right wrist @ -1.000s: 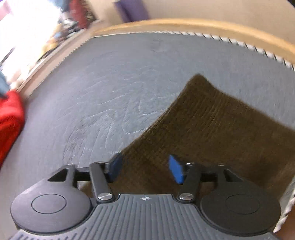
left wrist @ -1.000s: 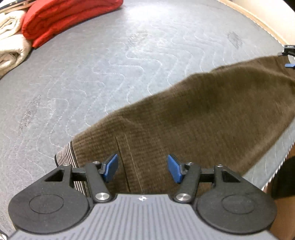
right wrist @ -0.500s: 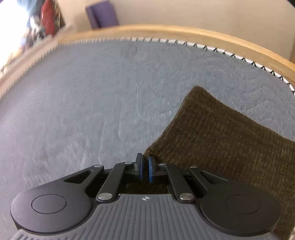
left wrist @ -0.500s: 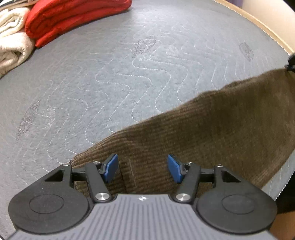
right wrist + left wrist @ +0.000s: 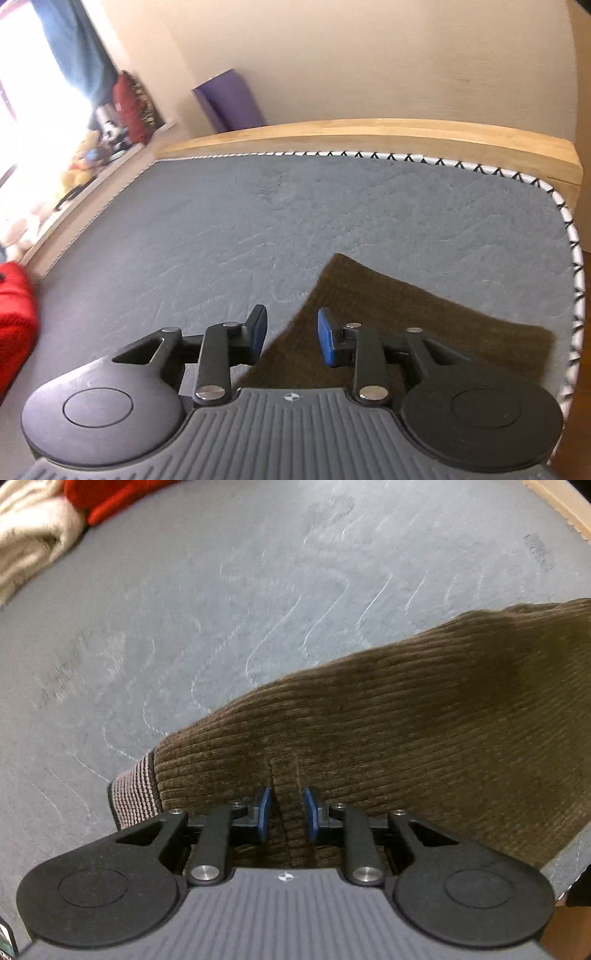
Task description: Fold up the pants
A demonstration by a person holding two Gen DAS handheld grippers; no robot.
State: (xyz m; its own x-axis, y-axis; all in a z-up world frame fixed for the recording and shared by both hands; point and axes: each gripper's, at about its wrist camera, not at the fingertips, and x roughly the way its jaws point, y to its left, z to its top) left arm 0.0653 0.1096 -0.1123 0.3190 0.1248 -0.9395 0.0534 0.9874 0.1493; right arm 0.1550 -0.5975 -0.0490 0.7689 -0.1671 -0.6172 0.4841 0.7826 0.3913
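Brown corduroy pants (image 5: 406, 738) lie flat on the grey quilted mattress (image 5: 221, 609), and their striped waistband lining (image 5: 135, 797) shows at the left end. My left gripper (image 5: 287, 812) points steeply down at the waist end. Its jaws are closing, and a raised fold of corduroy fills the gap between the blue pads. In the right wrist view the leg end of the pants (image 5: 406, 314) lies flat near the mattress corner. My right gripper (image 5: 291, 332) hovers above its left edge; its jaws are opening and hold nothing.
A folded red cloth (image 5: 118, 494) and a cream towel (image 5: 29, 546) lie at the far left of the mattress. A wooden bed frame (image 5: 369, 133) runs along the far side. The mattress edge (image 5: 572, 277) curves close on the right. A shelf with toys (image 5: 85, 162) stands by the window.
My left gripper came down onto the waist end and its jaws narrowed around a fold. My right gripper pinched shut at the leg corner, then opened and rose away from it.
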